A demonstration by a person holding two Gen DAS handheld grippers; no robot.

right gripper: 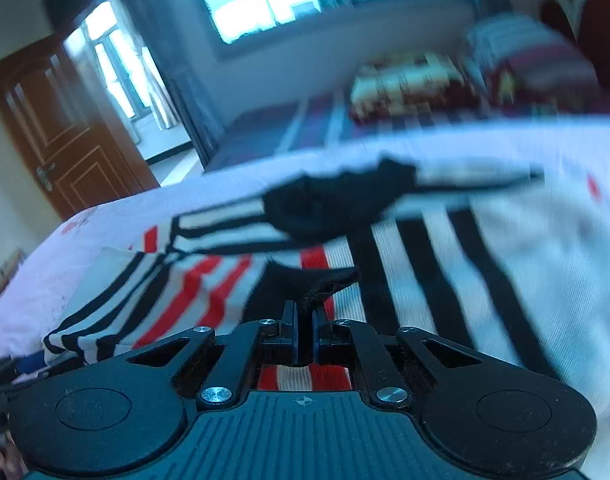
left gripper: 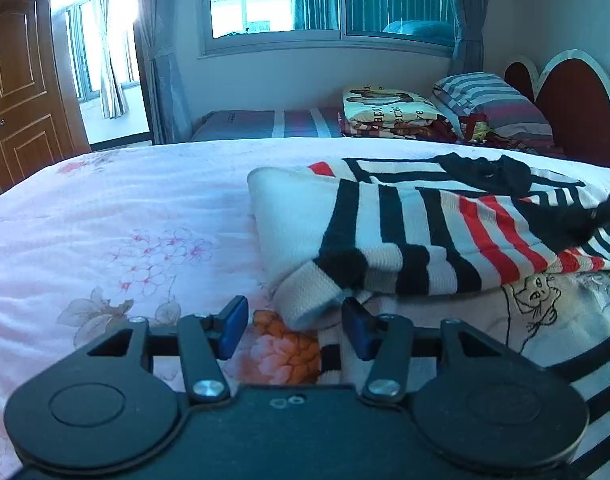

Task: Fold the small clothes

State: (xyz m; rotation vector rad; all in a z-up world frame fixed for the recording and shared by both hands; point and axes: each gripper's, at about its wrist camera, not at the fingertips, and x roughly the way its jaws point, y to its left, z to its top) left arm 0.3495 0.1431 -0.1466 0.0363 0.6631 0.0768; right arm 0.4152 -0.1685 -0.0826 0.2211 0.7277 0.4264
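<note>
1. Left wrist view: left gripper (left gripper: 295, 326) low over the bed (left gripper: 105, 208), jaws apart, blue pads (left gripper: 231, 330) clear of any cloth; cream cuff (left gripper: 309, 294) of a sleeve lying just ahead, between the pads but untouched.
2. Striped sweater (left gripper: 425, 232), black, white and red, spread over the bed's right half, partly bundled; cartoon-print garment (left gripper: 545, 308) under its near edge.
3. Right wrist view, blurred: right gripper (right gripper: 303, 330) jaws together, clamped on black trim (right gripper: 325, 284) of the same sweater (right gripper: 425, 256).
4. Far side: folded blankets (left gripper: 385, 114), striped pillow (left gripper: 489, 100), heart-shaped headboard (left gripper: 573, 96); window (left gripper: 329, 0) beyond, wooden door (left gripper: 21, 80) at left.
</note>
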